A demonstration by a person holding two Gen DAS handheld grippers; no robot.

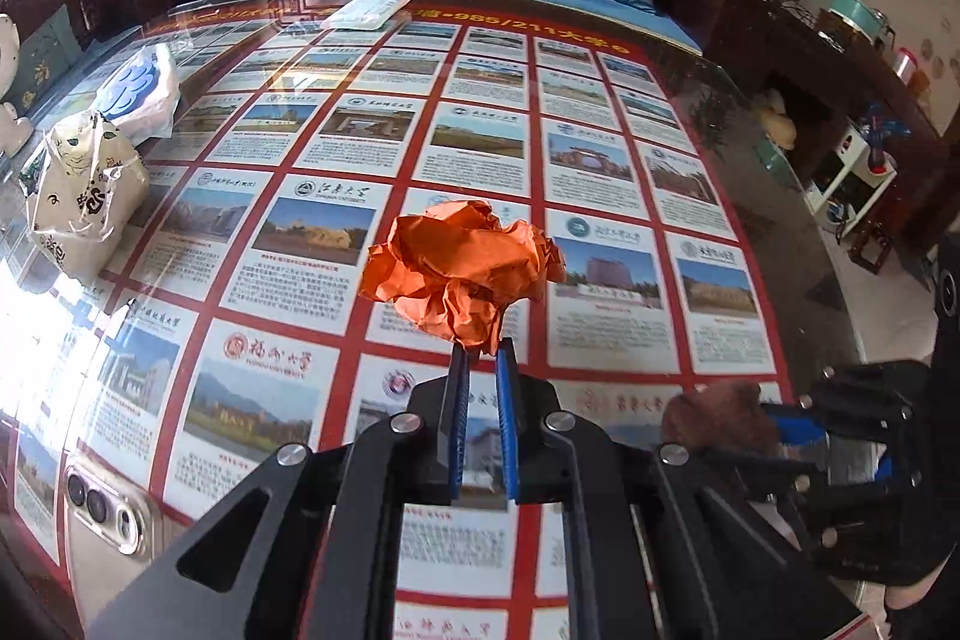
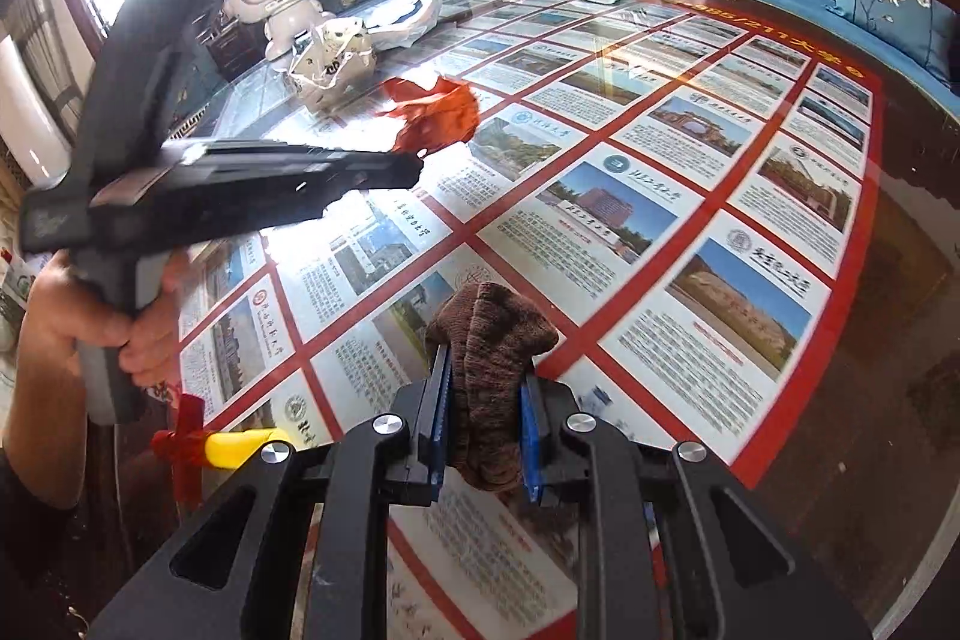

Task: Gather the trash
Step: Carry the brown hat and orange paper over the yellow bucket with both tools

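Nearest the left wrist lens, we saw the left tool (image 1: 481,349) pinched narrowly on the lower tip of a crumpled ball of orange paper (image 1: 465,271), which it held raised above the glass-topped table (image 1: 750,148) and its red-bordered poster of university pictures. The right tool (image 2: 483,382) gripped a folded brown knitted cloth (image 2: 489,340) between its blue pads, also clear of the glass. In the right wrist view we noted the person's left hand (image 2: 90,316) around the handle of the left tool. We judged the task to be midway: two pieces had been lifted, yet neither had been dropped anywhere, and no bin appeared in either view. Near the far left edge of the table a cream printed plastic bag (image 1: 81,187) stood upright, with a white plastic bag bearing a blue print (image 1: 141,91) just behind it; whether either was trash or a receptacle, we could not tell. A flat white packet (image 1: 369,10) lay at the far edge.
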